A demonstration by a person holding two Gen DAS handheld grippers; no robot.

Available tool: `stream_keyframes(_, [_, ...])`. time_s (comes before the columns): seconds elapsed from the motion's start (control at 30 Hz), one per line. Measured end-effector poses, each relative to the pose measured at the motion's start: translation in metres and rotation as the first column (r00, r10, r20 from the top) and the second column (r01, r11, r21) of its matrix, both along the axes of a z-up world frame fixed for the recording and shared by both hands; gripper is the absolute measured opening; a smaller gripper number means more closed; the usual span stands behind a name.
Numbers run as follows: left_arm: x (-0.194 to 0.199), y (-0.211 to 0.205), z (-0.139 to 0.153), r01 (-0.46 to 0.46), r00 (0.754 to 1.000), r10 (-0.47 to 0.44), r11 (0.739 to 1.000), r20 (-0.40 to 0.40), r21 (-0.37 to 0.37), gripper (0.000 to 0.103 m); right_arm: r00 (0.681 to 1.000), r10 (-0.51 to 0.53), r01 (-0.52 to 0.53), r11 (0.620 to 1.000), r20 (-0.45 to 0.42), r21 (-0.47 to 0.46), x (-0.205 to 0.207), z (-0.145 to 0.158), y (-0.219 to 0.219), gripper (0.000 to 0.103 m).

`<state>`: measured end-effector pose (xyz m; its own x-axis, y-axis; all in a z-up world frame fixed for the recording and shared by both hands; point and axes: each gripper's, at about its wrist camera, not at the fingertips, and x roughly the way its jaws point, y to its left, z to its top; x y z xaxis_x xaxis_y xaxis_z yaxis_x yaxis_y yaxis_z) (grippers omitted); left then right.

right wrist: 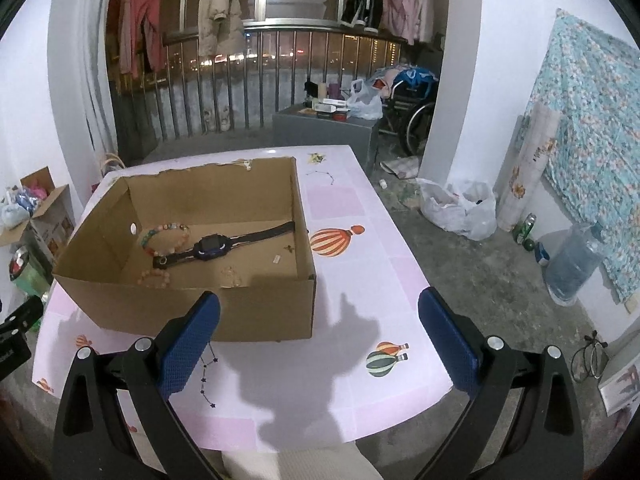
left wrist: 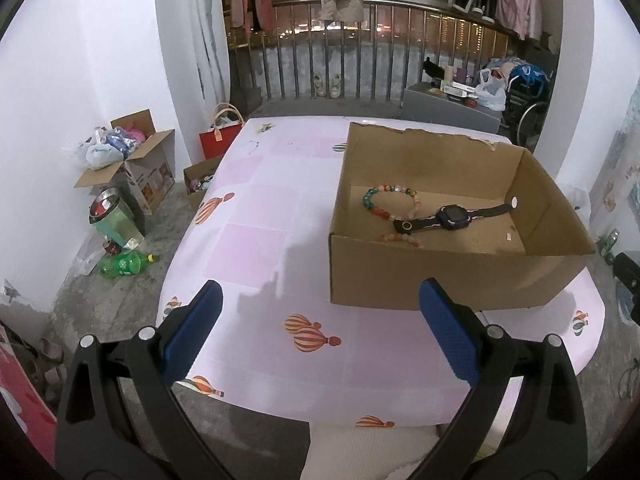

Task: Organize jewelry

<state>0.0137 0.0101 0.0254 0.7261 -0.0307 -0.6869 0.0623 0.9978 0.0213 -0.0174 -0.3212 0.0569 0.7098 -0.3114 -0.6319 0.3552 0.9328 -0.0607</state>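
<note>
— Which step in hand?

— Looks like the tail end of the job, or a pause between pieces. Nothing held: left gripper (left wrist: 320, 328) with jaws spread wide and empty, hanging above the near edge of the table (left wrist: 256, 216), just in front of the cardboard box (left wrist: 440, 276). Right gripper (right wrist: 320, 336) likewise wide apart, empty, near the box's front right corner.

— Where does the jewelry sit?

— All inside the box. Dark wristwatch (left wrist: 452, 216) flat on the box floor, strap stretched out, its far end reaching towards the box wall. Multicoloured bead bracelet (left wrist: 386, 202) behind the watch, looped open, touching or slipping under the buckle end of the strap. Pale orange bead bracelet (right wrist: 156, 278) close against the box's front wall, half hidden by it. Possibly a clear, glassy piece to the right of that one, too faint to call.

— Anything left outside the box?

— On the cloth, only printed balloons and star patterns visible; no loose piece to be made out for certain.

— Next move, then?

— Judging from this alone: either done, or a tidy-up inside the box. For the latter, reaching over the front wall, closing narrowly on the strap or on a few beads, lifting clear so the watch and the coloured bracelet come apart.

— Handling?

— Beads likely slippery and prone to roll; strap limp, apt to drag its neighbour along.
</note>
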Motion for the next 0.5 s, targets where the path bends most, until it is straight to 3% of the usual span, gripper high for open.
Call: stream_keyframes(0.5, [0.0055, 0.0, -0.0097, 0.014, 0.999, -0.014, 1.0, 0.044, -0.003, 0.095, 1.0, 0.001, -0.001, 1.0, 0.001, -0.009, 0.0004, -0.0049, 0.0007, 0.097])
